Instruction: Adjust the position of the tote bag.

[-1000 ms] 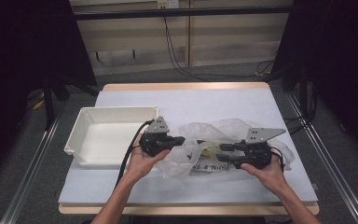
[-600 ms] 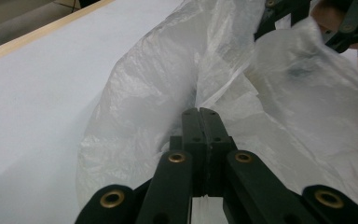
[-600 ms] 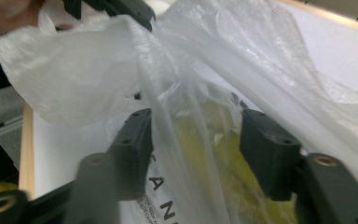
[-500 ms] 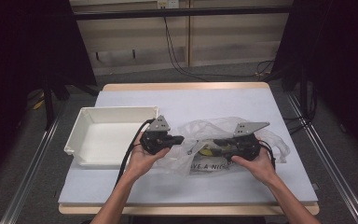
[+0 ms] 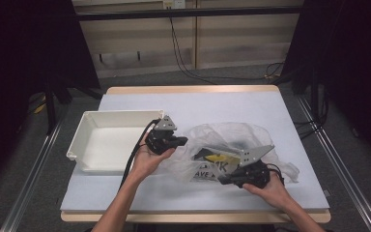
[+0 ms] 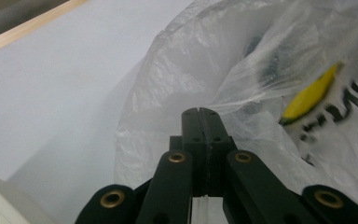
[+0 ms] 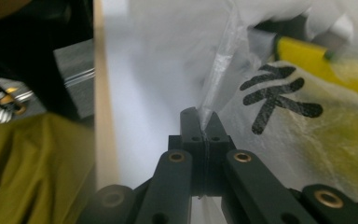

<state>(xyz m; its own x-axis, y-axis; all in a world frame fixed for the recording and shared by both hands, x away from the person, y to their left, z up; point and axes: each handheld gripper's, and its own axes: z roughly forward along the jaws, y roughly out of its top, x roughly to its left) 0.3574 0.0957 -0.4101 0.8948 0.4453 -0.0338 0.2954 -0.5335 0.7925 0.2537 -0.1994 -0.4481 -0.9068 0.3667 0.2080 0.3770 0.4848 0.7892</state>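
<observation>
A crumpled clear plastic bag (image 5: 232, 137) with black lettering lies on the white table cover, with a yellow item (image 5: 220, 158) inside it. My left gripper (image 5: 183, 141) is shut on the bag's left edge. In the left gripper view the closed jaws (image 6: 199, 112) pinch the film of the bag (image 6: 242, 60), and the yellow item (image 6: 307, 95) shows through it. My right gripper (image 5: 222, 180) is shut on the bag's near edge. In the right gripper view a taut fold of the bag (image 7: 284, 93) rises from the closed jaws (image 7: 199, 114), beside the yellow item (image 7: 317, 58).
An empty white tray (image 5: 96, 121) stands at the left of the table, right behind the left hand. The table's wooden front edge (image 5: 198, 216) runs close under both forearms. Black cables (image 5: 133, 154) trail from the grippers.
The right gripper has pulled back toward the table's front edge, drawing the bag's near side with it. The left gripper has held its place on the bag's left edge.
</observation>
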